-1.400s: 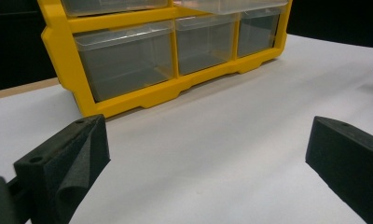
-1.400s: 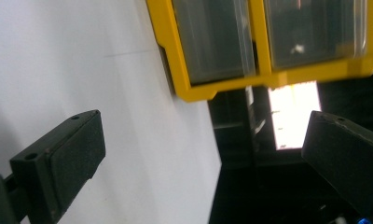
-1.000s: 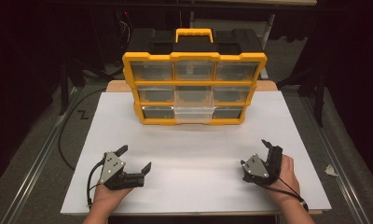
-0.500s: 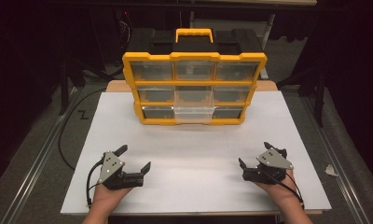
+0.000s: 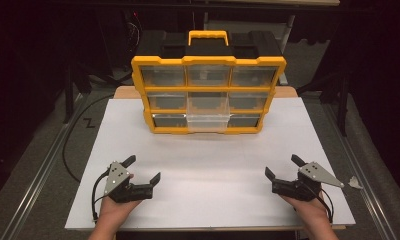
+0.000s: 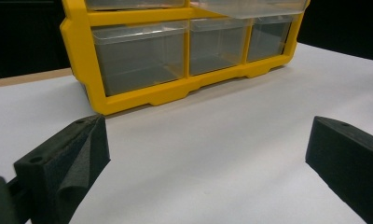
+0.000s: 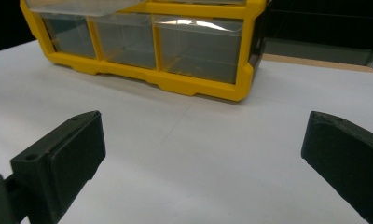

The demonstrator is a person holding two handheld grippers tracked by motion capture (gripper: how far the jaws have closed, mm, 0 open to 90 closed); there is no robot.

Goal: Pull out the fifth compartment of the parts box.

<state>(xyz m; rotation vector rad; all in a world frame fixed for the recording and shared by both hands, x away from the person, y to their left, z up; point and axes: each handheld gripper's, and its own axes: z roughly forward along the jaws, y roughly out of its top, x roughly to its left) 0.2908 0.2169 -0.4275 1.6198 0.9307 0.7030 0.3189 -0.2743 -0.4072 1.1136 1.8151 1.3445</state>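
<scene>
High view: two hands come in from the bottom edge, each holding one gripper low over the white table top (image 5: 208,165). The left gripper (image 5: 142,169) sits at the lower left of the frame, its body angled toward the upper right, its jaws spread wide with nothing between them. The right gripper (image 5: 283,167) sits at the lower right, its jaws pointing toward the upper left, also spread wide and empty, with its grey three-cornered plate lying flat and pointing toward the right edge. A cable loops from each gripper back toward the wrist. The yellow drawer cabinet (image 5: 208,95) stands upright in the upper middle of the frame, well apart from both grippers, with one yellow handle on top. Its front shows nine clear drawers, three rows of three; the bottom middle drawer (image 5: 208,121) sticks out a little from the frame. One small pale scrap (image 5: 354,182) lies at the right edge of the table top, just beside the right gripper's plate. In the left gripper view the cabinet fills the top of the frame above the two black jaws, which stand far apart at the lower corners; the right gripper view shows the same from the other side. Against the picture of a second ago, the right gripper has rolled so that its plate now faces up, while the left gripper has kept its place and pose.
</scene>
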